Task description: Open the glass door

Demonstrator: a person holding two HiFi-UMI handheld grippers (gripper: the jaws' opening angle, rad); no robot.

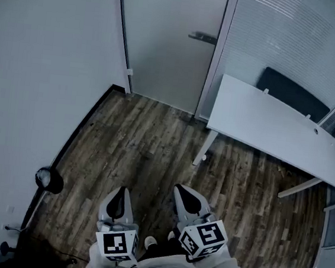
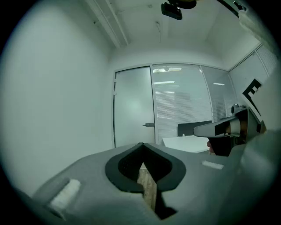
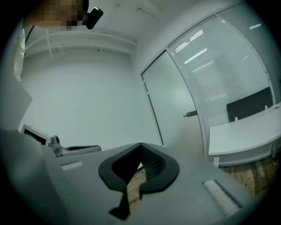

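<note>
My left gripper (image 1: 120, 192) and right gripper (image 1: 186, 193) both have their jaws closed tip to tip, with nothing between them. They sit side by side, low over the wooden floor (image 1: 154, 147). Well ahead of them, the frosted glass door (image 1: 165, 41) stands closed in its frame. Its handle (image 1: 202, 38) is at the right edge, near the white table (image 1: 264, 120).

Frosted grey glass door (image 1: 165, 41), white table (image 1: 264, 123), brown wood-grain floor (image 1: 142, 151), black chair (image 1: 291, 93)

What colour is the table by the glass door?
The table is white, seen best in the head view.
</note>
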